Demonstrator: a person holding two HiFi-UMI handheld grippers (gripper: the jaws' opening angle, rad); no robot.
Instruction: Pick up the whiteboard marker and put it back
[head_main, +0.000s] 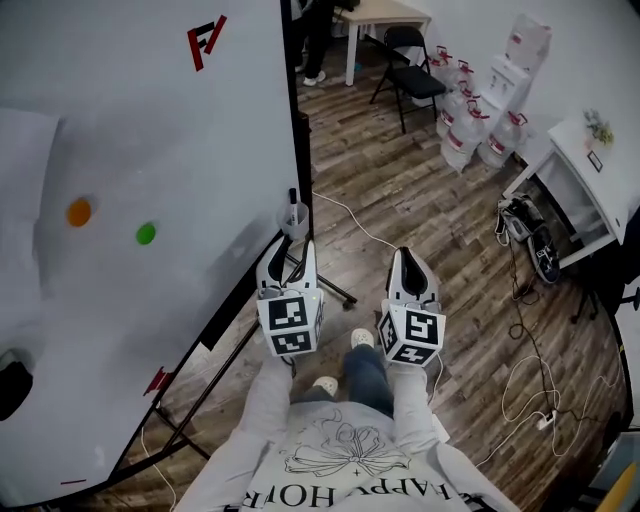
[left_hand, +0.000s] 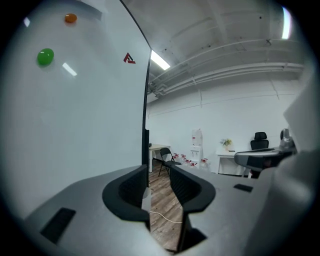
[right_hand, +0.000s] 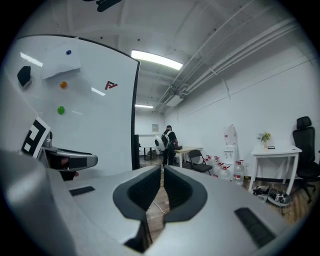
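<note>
A black whiteboard marker (head_main: 292, 204) stands upright in a small clear cup (head_main: 293, 224) fixed at the right edge of the whiteboard (head_main: 150, 120). My left gripper (head_main: 290, 262) is just below that cup, open, its two fingers spread with nothing between them. In the left gripper view the left gripper (left_hand: 159, 182) looks along the board's dark edge (left_hand: 146, 145) at bare wooden floor. My right gripper (head_main: 408, 258) hangs beside it over the floor, apart from the board. Seen in its own view, the right gripper (right_hand: 162, 180) is shut and holds nothing.
An orange magnet (head_main: 79, 212), a green magnet (head_main: 146, 234) and a black eraser (head_main: 12, 385) sit on the board. The board's stand legs (head_main: 330, 287) and a white cable (head_main: 345, 215) cross the floor. Beyond are a folding chair (head_main: 408, 62), water jugs (head_main: 470, 125), a white desk (head_main: 590, 165) and a person (right_hand: 167, 144).
</note>
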